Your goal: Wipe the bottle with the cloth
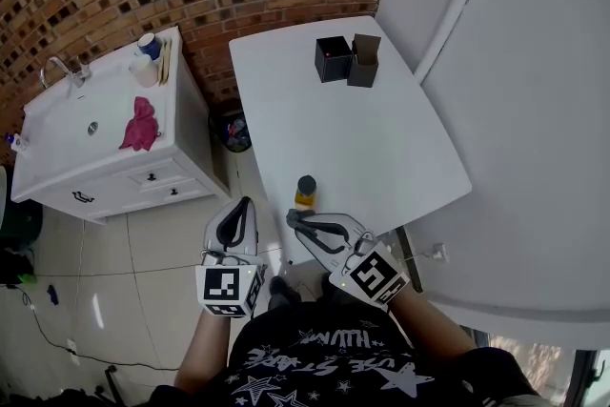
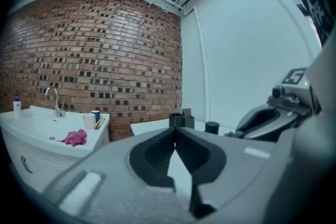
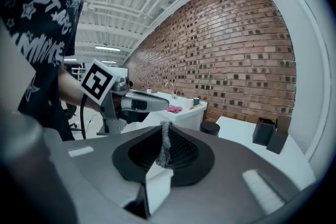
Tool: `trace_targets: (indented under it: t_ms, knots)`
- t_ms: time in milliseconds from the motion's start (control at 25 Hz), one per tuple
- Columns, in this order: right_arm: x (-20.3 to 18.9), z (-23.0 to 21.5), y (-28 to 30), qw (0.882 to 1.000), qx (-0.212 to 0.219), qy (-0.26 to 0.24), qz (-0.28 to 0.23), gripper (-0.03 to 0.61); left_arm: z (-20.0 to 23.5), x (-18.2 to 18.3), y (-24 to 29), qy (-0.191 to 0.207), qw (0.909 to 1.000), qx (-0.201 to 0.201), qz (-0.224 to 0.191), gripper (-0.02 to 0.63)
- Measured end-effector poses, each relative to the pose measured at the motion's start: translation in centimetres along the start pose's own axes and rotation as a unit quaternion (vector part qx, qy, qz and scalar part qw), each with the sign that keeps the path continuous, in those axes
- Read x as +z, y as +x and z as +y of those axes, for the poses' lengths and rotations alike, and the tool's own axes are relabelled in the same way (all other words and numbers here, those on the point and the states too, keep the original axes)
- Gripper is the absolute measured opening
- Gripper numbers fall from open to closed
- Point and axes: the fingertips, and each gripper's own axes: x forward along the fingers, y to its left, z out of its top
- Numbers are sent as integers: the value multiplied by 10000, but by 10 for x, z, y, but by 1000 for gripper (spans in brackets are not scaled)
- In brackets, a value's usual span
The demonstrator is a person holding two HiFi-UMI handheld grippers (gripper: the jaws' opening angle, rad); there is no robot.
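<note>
A small bottle (image 1: 305, 192) with a yellow body and a black cap stands at the near left edge of the white table (image 1: 381, 148). A pink cloth (image 1: 140, 126) lies crumpled on the white sink cabinet to the left. My left gripper (image 1: 246, 205) hangs over the floor left of the table, shut and empty. My right gripper (image 1: 294, 218) is just below the bottle, also shut with nothing in it. The left gripper view shows the cloth (image 2: 76, 137) and the bottle's cap (image 2: 212, 127) ahead. The right gripper view has the cap (image 3: 210, 127) close by and the cloth (image 3: 175, 109) farther off.
Two black boxes (image 1: 333, 58) (image 1: 363, 60) stand at the table's far edge. The sink cabinet (image 1: 181, 124) carries a tap (image 1: 59, 70) and two cups (image 1: 148, 48). A dark bin (image 1: 233, 131) sits between cabinet and table. A brick wall runs behind.
</note>
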Motion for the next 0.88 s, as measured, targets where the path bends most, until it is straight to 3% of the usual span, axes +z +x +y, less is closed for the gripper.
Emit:
trace_targets:
  t_ms: [280, 880]
  knots:
    - [-30, -9, 12, 9945, -395, -917, 320, 37, -2, -6, 6, -99, 9999, -31, 116, 3]
    - [-72, -9, 25, 9936, -148, -806, 777, 37, 2, -15, 9, 52, 9994, -59, 331, 3]
